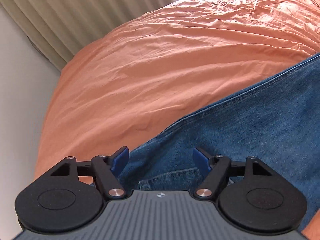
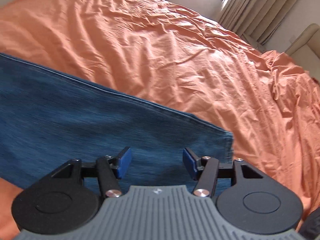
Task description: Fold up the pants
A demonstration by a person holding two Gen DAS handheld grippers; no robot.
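Blue denim pants [image 1: 250, 124] lie flat on an orange bed sheet [image 1: 160, 60]. My left gripper [image 1: 161, 160] is open and hovers just above the denim near a pocket edge [image 1: 172, 177], close to the pants' left seam. In the right wrist view the pants [image 2: 80, 116] stretch from the left to a hemmed leg end [image 2: 228, 146]. My right gripper [image 2: 157, 162] is open and empty, over the leg near that hem. Neither gripper holds cloth.
The wrinkled orange sheet [image 2: 180, 60] covers the bed around the pants. Beige curtains [image 1: 70, 16] and a white wall stand beyond the bed's left edge. Curtains [image 2: 250, 6] and a window are at the far right.
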